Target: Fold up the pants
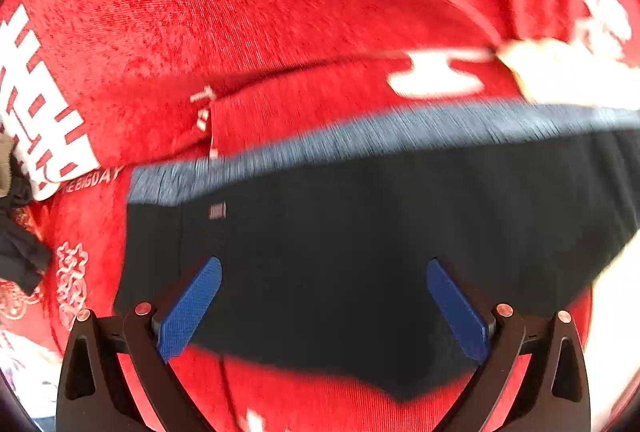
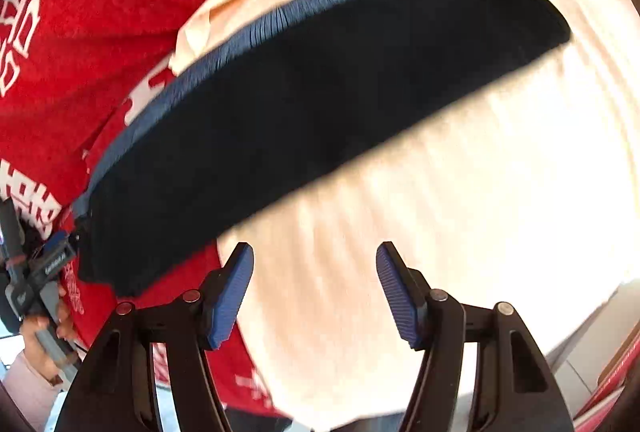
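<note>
Left wrist view: left gripper [image 1: 324, 306] hangs over the dark pants [image 1: 360, 252], jaws spread wide, nothing between the pads. The pants lie flat on the red blanket [image 1: 240, 11], blue-grey waistband [image 1: 360, 135] on the far edge, near hem just under the fingers. Likely step: take hold for a fold; best to drop low, catch all layers at the near edge by the corner, and lift level with the other side so the fold line stays straight. Right wrist view: right gripper [image 2: 314, 288] also parted and empty, sitting over a cream cloth [image 2: 440, 211] well short of the pants [image 2: 300, 111], so it needs to close in first. Only this view shows the pants overlapping that cloth, their full width, and the person's hand [image 2: 36, 328] on the left tool's handle. Only the left view shows the small tag [image 1: 217, 210] near the waistband.
</note>
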Tool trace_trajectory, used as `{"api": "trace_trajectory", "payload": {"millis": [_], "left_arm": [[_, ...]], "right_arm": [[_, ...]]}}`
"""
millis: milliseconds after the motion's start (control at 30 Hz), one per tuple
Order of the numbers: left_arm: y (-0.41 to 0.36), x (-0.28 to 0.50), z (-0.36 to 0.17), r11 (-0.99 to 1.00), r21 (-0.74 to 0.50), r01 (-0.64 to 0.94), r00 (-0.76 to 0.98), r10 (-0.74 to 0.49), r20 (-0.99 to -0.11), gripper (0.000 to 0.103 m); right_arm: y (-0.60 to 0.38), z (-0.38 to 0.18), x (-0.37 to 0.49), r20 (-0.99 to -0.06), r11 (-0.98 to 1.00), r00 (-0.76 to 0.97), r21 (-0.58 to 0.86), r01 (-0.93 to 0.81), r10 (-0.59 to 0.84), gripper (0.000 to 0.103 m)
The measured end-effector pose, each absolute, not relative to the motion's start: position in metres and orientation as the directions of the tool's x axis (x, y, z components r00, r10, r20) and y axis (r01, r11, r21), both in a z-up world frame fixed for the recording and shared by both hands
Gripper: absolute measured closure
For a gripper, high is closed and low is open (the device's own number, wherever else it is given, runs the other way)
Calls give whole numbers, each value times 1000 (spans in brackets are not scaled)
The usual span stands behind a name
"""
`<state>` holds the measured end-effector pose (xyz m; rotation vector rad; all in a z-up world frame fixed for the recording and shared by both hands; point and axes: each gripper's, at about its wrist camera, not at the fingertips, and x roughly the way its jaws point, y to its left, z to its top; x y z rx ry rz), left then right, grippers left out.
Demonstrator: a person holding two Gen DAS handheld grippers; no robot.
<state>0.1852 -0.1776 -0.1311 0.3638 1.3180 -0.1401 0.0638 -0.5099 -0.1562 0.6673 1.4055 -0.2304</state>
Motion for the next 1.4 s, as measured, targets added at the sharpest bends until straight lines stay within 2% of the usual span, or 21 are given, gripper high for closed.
{"api": "trace_trajectory", "payload": {"millis": [167,267,400,667,867,1400], "left_arm": [[-188,128,-105,932,112,346,134,69,-989,0],[-208,98,-95,911,86,404,76,60,-995,0],[-233,76,-72,872,67,485,77,33,-996,0],[-263,75,1,818,-14,575,127,-106,-986,0],[-276,86,44,819,-80,568,149,-198,-969,0],[-250,88,41,862,-32,506,145,-122,-982,0]], "right_arm": [[-490,-139,38,-955,790,135,294,538,264,28],[-480,-124,29,-961,789,110,272,551,254,28],[-470,-101,15,-953,779,120,296,553,277,28],[-462,-49,10,-947,764,183,322,560,264,28],[-457,-24,14,-946,758,211,323,566,245,28],[-444,-8,20,-964,792,179,263,550,196,28]]}}
